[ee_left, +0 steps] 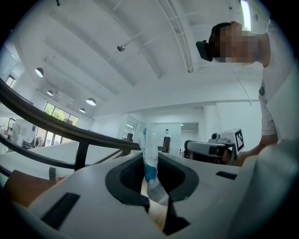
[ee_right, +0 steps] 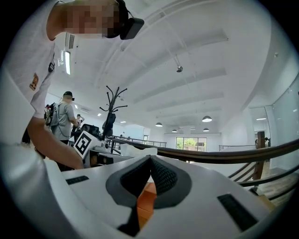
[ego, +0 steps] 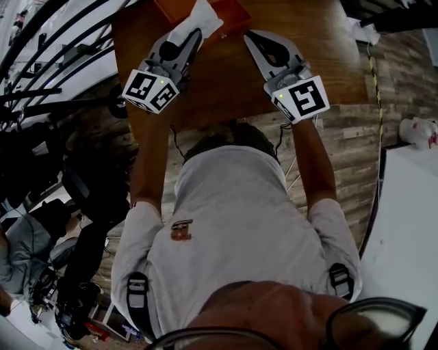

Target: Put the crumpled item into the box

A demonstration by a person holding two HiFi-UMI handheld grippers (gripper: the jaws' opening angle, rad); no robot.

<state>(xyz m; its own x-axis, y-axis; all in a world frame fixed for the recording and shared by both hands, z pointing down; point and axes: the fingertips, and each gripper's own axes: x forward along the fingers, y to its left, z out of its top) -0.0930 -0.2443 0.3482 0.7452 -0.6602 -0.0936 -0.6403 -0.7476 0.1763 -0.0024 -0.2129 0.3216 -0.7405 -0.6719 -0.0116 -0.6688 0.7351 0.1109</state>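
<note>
The crumpled item [ego: 203, 16] is a white wrapper with blue print, and my left gripper [ego: 194, 35] is shut on it. In the left gripper view the crumpled item [ee_left: 151, 161] stands pinched upright between the dark pads. It hangs over the near edge of the orange box [ego: 236, 12], which sits at the far side of the wooden table [ego: 328, 55]. Just right of the box, my right gripper [ego: 253, 35] is shut with nothing in it. Its own view shows the orange box [ee_right: 144, 201] through the gap below the touching pads [ee_right: 161, 175].
A dark curved railing [ego: 48, 48] runs along the left of the table. A white tabletop [ego: 410, 225] stands at the right over the plank floor. Behind, a person with a backpack [ee_right: 63, 119] stands near a coat rack [ee_right: 112, 109].
</note>
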